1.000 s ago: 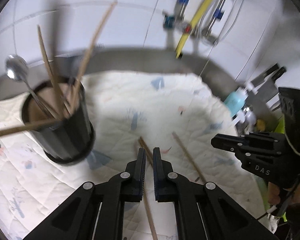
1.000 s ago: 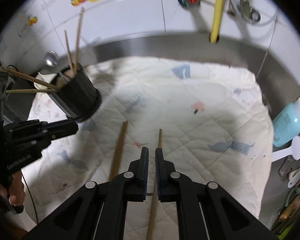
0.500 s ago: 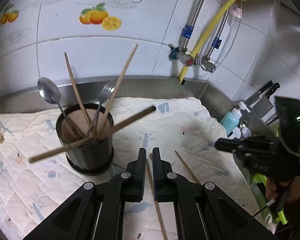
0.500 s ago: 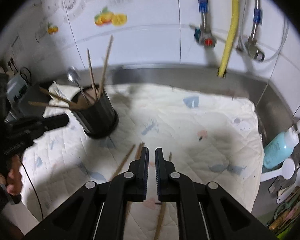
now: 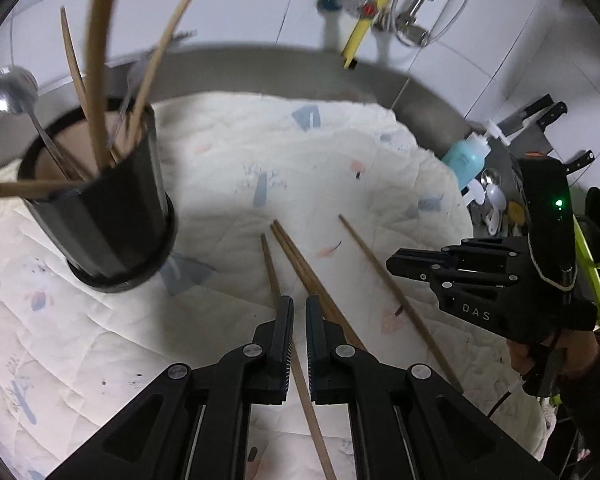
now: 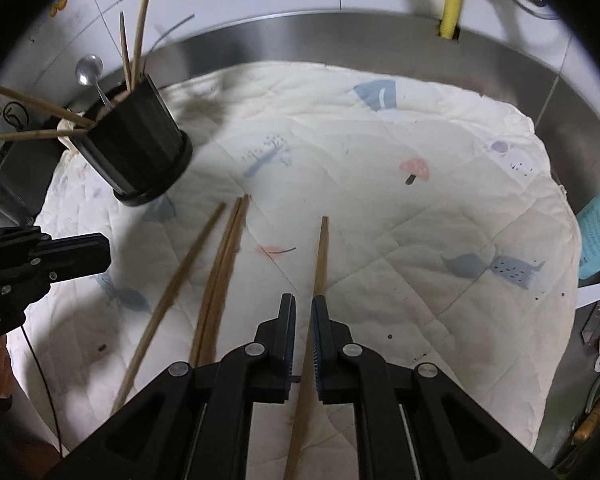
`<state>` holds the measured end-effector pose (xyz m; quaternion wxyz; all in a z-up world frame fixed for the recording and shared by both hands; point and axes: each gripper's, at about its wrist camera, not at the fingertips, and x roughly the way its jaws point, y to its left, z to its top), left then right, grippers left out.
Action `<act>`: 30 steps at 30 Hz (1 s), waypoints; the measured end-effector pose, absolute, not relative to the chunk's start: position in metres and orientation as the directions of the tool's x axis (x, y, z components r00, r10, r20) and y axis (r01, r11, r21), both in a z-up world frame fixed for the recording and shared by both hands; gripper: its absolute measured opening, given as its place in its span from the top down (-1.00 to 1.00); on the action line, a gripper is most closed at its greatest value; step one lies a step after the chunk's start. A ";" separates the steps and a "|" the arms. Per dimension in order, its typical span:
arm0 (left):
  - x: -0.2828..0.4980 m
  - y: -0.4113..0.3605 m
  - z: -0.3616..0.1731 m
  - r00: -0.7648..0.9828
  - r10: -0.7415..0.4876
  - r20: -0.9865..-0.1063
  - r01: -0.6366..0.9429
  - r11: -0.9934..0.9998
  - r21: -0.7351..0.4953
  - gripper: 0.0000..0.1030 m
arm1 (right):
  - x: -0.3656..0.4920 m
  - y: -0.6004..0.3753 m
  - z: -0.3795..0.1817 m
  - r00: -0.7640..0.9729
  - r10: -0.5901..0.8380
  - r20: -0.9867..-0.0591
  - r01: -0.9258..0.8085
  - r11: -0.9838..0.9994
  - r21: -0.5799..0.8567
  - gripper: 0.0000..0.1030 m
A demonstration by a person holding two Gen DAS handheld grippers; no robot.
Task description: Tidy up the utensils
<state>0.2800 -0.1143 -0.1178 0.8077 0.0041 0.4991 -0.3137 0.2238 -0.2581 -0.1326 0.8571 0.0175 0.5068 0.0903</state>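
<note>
Between and beneath the left gripper's (image 5: 298, 308) near-shut fingers runs one loose chopstick (image 5: 270, 264), lying flat on the quilted cloth (image 5: 228, 152); a pair of chopsticks (image 5: 300, 256) lies just right of those fingers, touching each other along their length. Half a second ago both grippers stood higher, with more tiled wall in view; now both have dropped toward the cloth, so the sticks fill more of each view. I judge this the approach to the next pick, with nothing lifted yet.

Under the right gripper's (image 6: 302, 312) fingers, which are likewise closed to a narrow slit and grasp nothing, a single chopstick (image 6: 321, 256) runs straight ahead past the tips. Either pair would have to spread before it could take a stick.

All four loose sticks are slim, brown, tapered wood, roughly parallel, tips pointing away. Well ahead and left of both sets of fingers stands the black holder (image 5: 100, 216), already bristling with chopsticks and a spoon (image 5: 14, 88).
</note>
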 end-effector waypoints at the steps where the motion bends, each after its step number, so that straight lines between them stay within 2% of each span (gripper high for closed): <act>1: 0.283 -0.116 -0.125 0.274 -0.508 -0.817 0.503 0.799 -0.329 0.86 | 0.225 -0.258 -0.134 0.466 0.175 -0.868 -0.136 0.983 0.125 0.80; 5: 0.285 -0.120 -0.144 0.232 -0.495 -0.838 0.497 0.800 -0.335 0.85 | 0.227 -0.257 -0.142 0.453 0.171 -0.875 -0.139 0.983 0.120 0.78; 10: 0.291 -0.126 -0.160 0.211 -0.481 -0.851 0.483 0.808 -0.336 0.85 | 0.228 -0.256 -0.149 0.454 0.161 -0.876 -0.148 0.984 0.104 0.51; 20: 0.304 -0.134 -0.174 0.203 -0.446 -0.872 0.452 0.832 -0.321 0.81 | 0.235 -0.250 -0.158 0.441 0.154 -0.884 -0.177 0.981 0.083 0.51; 21: 0.305 -0.135 -0.176 0.198 -0.438 -0.877 0.452 0.835 -0.314 0.69 | 0.236 -0.249 -0.159 0.439 0.151 -0.886 -0.180 0.981 0.079 0.51; 22: 0.306 -0.135 -0.177 0.197 -0.430 -0.881 0.451 0.838 -0.308 0.43 | 0.236 -0.249 -0.159 0.439 0.150 -0.886 -0.181 0.980 0.077 0.51; 24: 0.307 -0.136 -0.178 0.198 -0.436 -0.878 0.452 0.835 -0.313 0.23 | 0.237 -0.249 -0.160 0.438 0.153 -0.886 -0.183 0.980 0.078 0.52; 30: 0.305 -0.145 -0.178 0.224 -0.409 -0.885 0.473 0.839 -0.268 0.23 | 0.241 -0.248 -0.161 0.439 0.144 -0.887 -0.189 0.980 0.065 0.65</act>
